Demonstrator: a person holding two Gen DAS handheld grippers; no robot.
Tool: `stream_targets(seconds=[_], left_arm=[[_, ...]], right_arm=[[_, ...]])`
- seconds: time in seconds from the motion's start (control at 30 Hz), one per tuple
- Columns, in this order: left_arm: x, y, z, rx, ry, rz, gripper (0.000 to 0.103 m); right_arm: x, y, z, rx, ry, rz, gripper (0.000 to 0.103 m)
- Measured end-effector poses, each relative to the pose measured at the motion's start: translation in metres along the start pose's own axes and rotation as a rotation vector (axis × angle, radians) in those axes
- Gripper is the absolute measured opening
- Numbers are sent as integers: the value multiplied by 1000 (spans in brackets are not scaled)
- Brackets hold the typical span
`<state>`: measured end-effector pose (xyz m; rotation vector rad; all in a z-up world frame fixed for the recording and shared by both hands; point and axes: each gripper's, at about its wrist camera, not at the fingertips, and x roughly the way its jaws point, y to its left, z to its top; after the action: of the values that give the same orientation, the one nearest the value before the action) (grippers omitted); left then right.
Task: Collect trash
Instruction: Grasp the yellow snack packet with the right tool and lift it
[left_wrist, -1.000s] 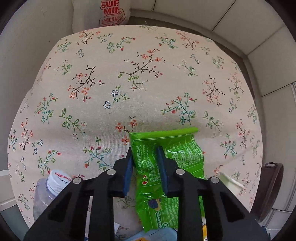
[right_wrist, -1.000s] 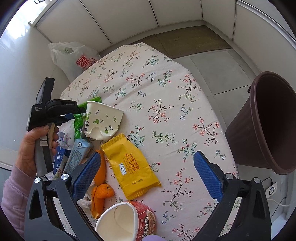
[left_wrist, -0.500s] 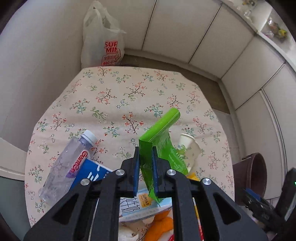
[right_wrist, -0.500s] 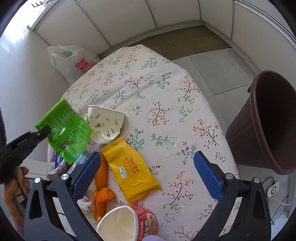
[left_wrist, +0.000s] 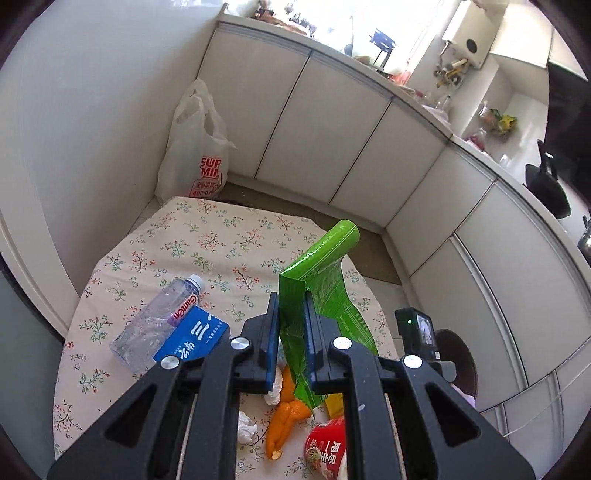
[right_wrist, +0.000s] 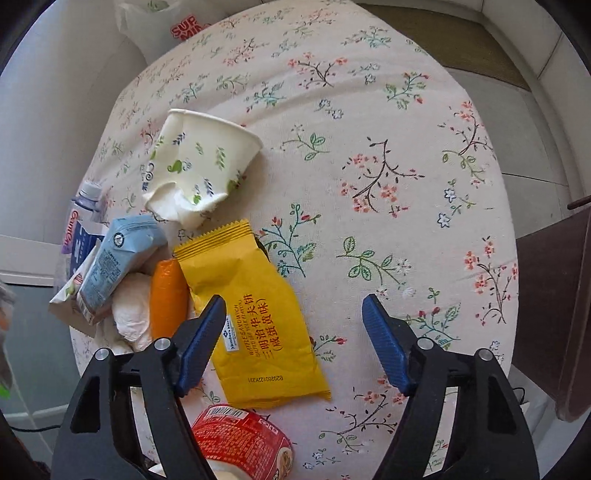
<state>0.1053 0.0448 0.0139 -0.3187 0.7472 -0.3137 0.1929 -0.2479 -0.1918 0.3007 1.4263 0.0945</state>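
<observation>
The left gripper (left_wrist: 290, 328) clamps a green wrapper (left_wrist: 321, 291); the right gripper (right_wrist: 293, 332), empty, is closing above a yellow packet (right_wrist: 255, 317).

The left gripper (left_wrist: 290, 325) points down at a moderate slant, raised well above the table. Its blue-padded jaws are clamped nearly together, pinching a green snack wrapper (left_wrist: 321, 291) that sticks up between them. The right gripper (right_wrist: 291, 339) points steeply downward, close over the table. Its jaws stand wide apart and are closing, with the lower part of a yellow snack packet (right_wrist: 255, 314) lying between them, untouched by either pad.
</observation>
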Motion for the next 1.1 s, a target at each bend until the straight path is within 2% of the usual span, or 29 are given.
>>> stream_targets(seconds=[0.07, 0.13, 0.2, 0.27, 0.43, 0.5, 0.57, 0.77, 1.0, 1.1], left_arm=[[0, 6, 1, -13, 1, 0, 12], [1, 12, 1, -24, 9, 8, 12], [2, 17, 0, -35, 17, 16, 12], [4, 20, -1, -41, 28, 22, 12], [6, 25, -4, -49, 40, 37, 12], [8, 25, -5, -48, 43, 43, 12], [10, 24, -7, -45, 45, 50, 12], [13, 25, -9, -49, 52, 60, 12], [10, 22, -10, -50, 38, 63, 12], [8, 18, -11, -42, 29, 59, 12]], right_arm=[[6, 8, -1, -19, 2, -5, 78], [7, 18, -1, -48, -6, -15, 77], [9, 26, -1, -66, -3, -21, 61], [10, 36, -3, -100, -1, -59, 50], [15, 52, -9, -157, -4, -131, 28], [15, 55, -11, -160, -1, -132, 9], [16, 58, -14, -156, 3, -110, 2], [-2, 58, -19, -133, -55, -87, 0], [-53, 57, -29, -154, -214, -126, 0], [-78, 46, -33, -134, -288, -118, 0]])
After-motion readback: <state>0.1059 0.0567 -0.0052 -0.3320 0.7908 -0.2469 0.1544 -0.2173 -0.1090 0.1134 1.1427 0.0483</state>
